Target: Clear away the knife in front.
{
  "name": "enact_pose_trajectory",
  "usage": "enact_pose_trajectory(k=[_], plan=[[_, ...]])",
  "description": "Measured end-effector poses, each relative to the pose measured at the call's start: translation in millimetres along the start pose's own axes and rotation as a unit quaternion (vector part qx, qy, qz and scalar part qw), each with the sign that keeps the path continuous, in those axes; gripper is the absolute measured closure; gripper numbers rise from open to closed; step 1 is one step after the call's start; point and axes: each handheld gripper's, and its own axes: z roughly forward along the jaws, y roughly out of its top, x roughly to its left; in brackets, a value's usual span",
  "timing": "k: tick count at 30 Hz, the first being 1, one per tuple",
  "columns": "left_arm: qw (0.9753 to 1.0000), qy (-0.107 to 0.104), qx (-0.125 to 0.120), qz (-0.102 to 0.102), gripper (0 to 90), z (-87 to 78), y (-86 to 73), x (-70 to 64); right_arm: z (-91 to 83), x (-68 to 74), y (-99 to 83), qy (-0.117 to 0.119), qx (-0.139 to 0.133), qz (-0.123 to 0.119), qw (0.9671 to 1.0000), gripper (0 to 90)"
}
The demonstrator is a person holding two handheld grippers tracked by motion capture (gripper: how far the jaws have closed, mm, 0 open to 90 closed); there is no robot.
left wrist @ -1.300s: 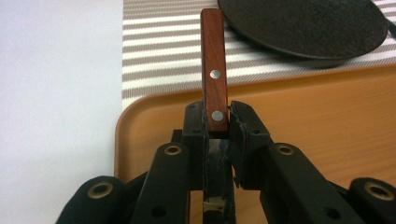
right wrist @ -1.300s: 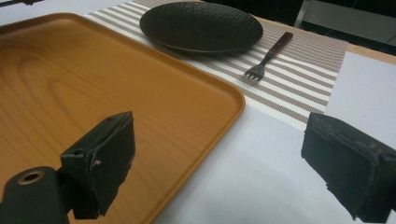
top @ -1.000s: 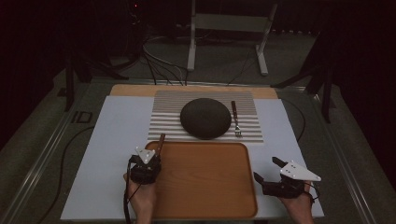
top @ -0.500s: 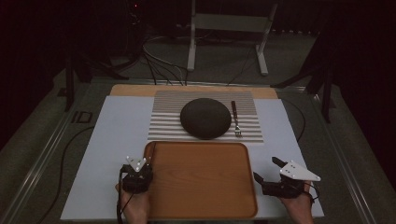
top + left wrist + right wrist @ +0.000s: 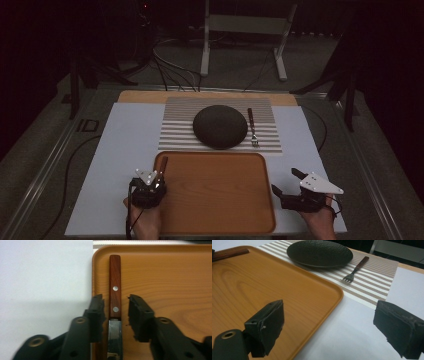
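left gripper [image 5: 115, 312]: matte black jaws, blocky rubbery pads with rough chipped edges, brass-ringed pivot holes on the linkage arms | grey three-cornered plate with small screws on top, black cable trailing back | right gripper [image 5: 329, 327]: same black jaws, worn pads, one brass-ringed hole, larger pale triangular plate | forearms bare

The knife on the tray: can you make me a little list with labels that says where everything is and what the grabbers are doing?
knife: lies flat along the tray's left edge, wooden handle pointing to the mat
tray: wooden, on the white sheet, near the person
left gripper: open, jaws on each side of the knife, not squeezing it
right gripper: open, holds nothing, right of the tray
plate: dark, on the striped mat
fork: on the mat, right of the plate
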Motion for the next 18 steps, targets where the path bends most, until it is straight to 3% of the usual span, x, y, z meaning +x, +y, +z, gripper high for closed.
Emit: enact_pose_trajectory(k=[8,13,14,18], plan=[[0.9993,-0.019,-0.031,0.006,35.1,-5.8,13.0,2.3,0.2,0.2,0.0,0.000,0.000,0.000,1.0000,9.6],[0.9974,-0.049,-0.052,0.010,22.2,-10.7,23.7,3.1,0.1,0.1,0.0,0.000,0.000,0.000,1.0000,9.6],[0.9960,-0.064,-0.062,0.010,22.2,-12.6,29.3,4.2,0.1,0.1,0.0,0.000,0.000,0.000,1.0000,9.7],[0.9929,-0.080,-0.084,0.025,13.7,-16.5,45.2,6.4,-0.3,-0.3,0.1,0.000,-0.001,0.001,1.0000,9.6]])
